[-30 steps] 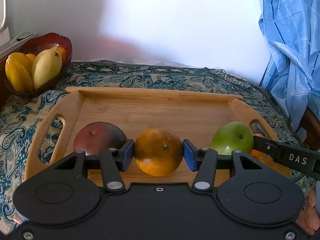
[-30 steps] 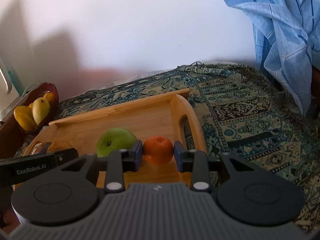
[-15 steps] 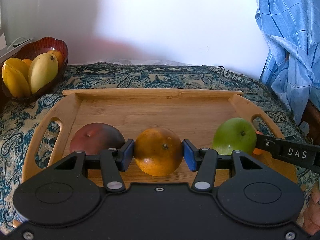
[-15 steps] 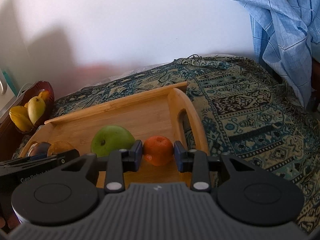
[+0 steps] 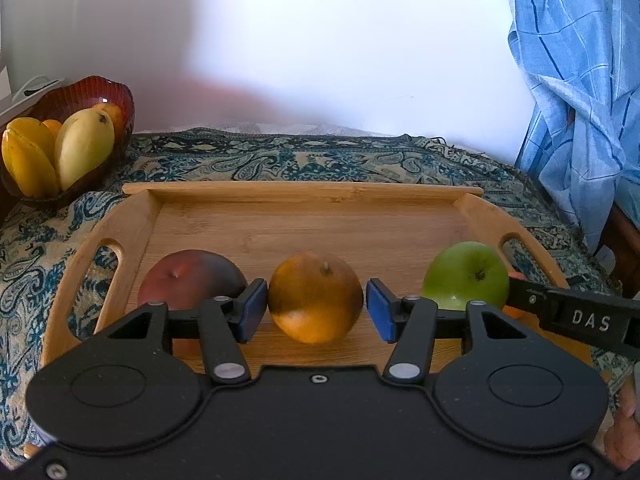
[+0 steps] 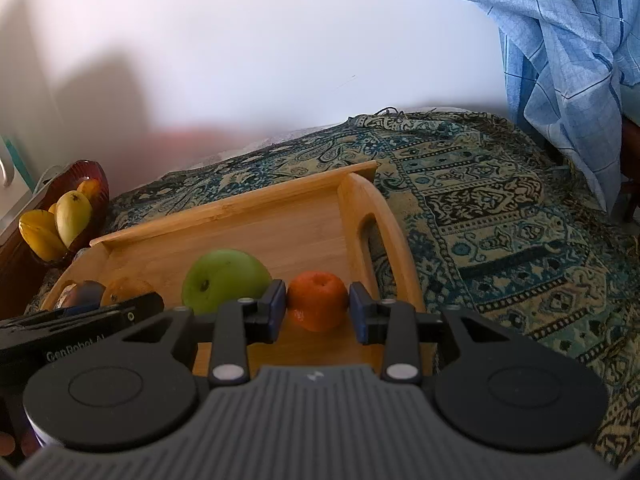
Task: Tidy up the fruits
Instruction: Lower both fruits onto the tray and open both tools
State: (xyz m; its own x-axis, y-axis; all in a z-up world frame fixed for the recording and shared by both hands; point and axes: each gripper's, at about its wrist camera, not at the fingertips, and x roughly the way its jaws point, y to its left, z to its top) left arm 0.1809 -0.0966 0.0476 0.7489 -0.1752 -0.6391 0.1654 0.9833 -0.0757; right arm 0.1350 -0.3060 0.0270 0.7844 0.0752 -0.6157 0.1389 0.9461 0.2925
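Note:
A wooden tray (image 5: 304, 216) lies on a patterned cloth. On it, in a row, sit a dark red mango (image 5: 188, 276), a large orange (image 5: 315, 296), a green apple (image 5: 466, 274) and a small tangerine (image 6: 317, 300). My left gripper (image 5: 316, 310) is open around the large orange, with small gaps at both blue pads. My right gripper (image 6: 318, 312) stands around the tangerine, its pads just apart from the fruit. The tray (image 6: 280, 216), the apple (image 6: 226, 278) and the orange (image 6: 126, 290) also show in the right wrist view.
A dark red bowl (image 5: 100, 92) with yellow mangoes and starfruit (image 5: 28, 160) stands at the back left, also in the right wrist view (image 6: 86, 172). A blue checked cloth (image 5: 580, 92) hangs at the right. A white wall is behind the table.
My left gripper's jaws have opened off the large orange, which now rests on the tray. My right gripper's jaws have widened slightly around the tangerine. Both views shifted a little.

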